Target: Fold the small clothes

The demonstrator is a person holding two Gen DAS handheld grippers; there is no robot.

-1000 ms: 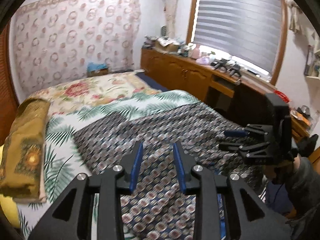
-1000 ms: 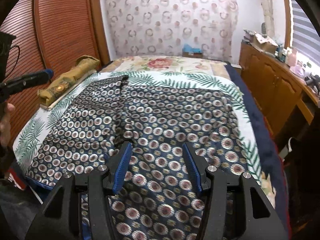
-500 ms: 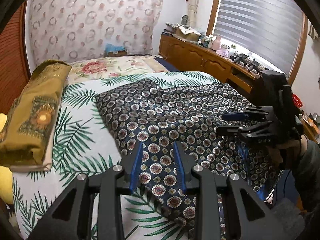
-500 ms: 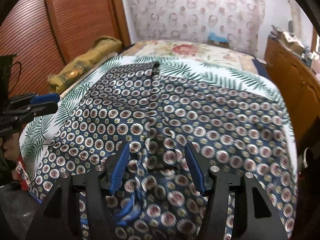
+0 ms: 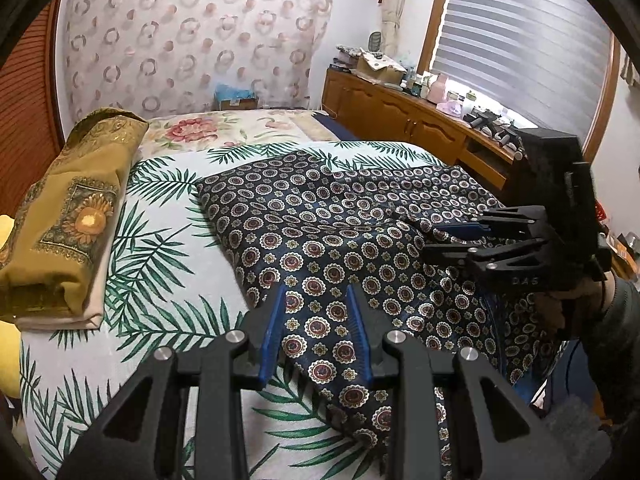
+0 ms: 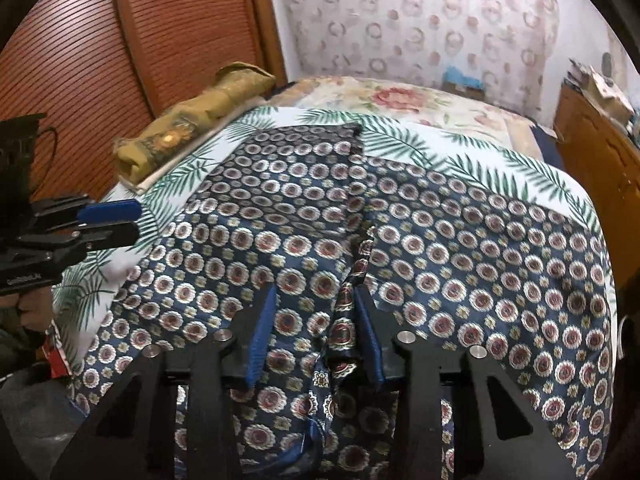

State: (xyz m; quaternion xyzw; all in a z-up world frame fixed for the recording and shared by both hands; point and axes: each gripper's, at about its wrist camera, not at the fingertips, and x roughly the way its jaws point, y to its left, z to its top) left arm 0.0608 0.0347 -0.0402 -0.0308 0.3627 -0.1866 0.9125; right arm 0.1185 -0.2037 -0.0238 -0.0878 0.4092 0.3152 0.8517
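A dark blue garment (image 5: 340, 224) with round medallion print lies spread on the bed; it also fills the right wrist view (image 6: 460, 248). My left gripper (image 5: 316, 332) is open, low over the garment's near left corner. My right gripper (image 6: 314, 336) is open over the garment's near edge, with a raised fold of cloth (image 6: 356, 280) running up between its fingers. In the left wrist view the right gripper (image 5: 452, 240) shows at the right, above the cloth. In the right wrist view the left gripper (image 6: 116, 222) shows at the left edge.
The bed has a white palm-leaf sheet (image 5: 160, 264). A folded mustard-yellow cloth (image 5: 72, 216) lies along the bed's left side. A wooden cabinet (image 5: 400, 120) with clutter runs along the right under a window. A brown slatted door (image 6: 120, 40) stands to the left.
Both grippers have moved lower and closer to the garment's near edge. The left one has swung left to the garment's corner. A fold of cloth now stands between the right fingers.
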